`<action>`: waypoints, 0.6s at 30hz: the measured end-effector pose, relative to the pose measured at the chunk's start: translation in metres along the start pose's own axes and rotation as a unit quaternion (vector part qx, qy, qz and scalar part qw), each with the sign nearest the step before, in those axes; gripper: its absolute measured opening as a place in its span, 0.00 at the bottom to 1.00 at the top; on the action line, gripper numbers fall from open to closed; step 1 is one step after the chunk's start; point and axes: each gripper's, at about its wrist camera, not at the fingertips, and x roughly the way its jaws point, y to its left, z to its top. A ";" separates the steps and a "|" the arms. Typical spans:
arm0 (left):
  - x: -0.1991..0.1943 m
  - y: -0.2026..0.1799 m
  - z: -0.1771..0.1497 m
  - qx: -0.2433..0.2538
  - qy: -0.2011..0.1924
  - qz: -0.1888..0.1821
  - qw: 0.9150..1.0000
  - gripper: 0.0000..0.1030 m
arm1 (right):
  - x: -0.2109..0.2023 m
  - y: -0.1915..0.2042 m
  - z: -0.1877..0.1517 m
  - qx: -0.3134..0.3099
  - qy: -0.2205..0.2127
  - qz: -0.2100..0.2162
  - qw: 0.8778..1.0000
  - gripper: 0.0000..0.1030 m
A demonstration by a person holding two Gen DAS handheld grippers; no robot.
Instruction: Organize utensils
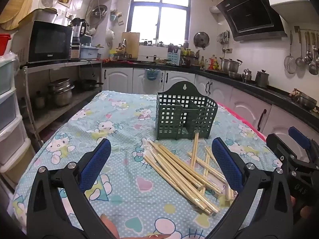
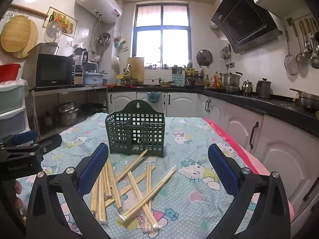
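A dark green perforated utensil holder with inner dividers stands upright on the table. In front of it lies a loose pile of wrapped bamboo chopsticks, one leaning against the holder's base. My left gripper hovers open over the pile's left side, nothing between its blue pads. My right gripper is open too, held just above the pile with nothing gripped. The right gripper also shows at the right edge of the left wrist view, and the left gripper at the left edge of the right wrist view.
The table wears a cartoon-cat cloth with a pink edge on the right. Kitchen counters with pots run along the back and right. Shelves with a microwave and drawers stand at left.
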 end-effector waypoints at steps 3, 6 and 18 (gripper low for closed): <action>0.000 0.000 0.000 -0.002 0.001 0.001 1.000 0.91 | 0.000 -0.002 0.001 -0.001 0.000 0.002 1.000 0.94; 0.001 -0.001 0.000 -0.002 0.002 0.003 1.000 0.91 | -0.003 0.001 0.001 -0.010 -0.007 0.001 1.000 0.94; 0.000 0.000 0.000 -0.001 -0.001 -0.001 1.000 0.91 | -0.006 0.010 0.001 -0.012 -0.004 0.002 1.000 0.94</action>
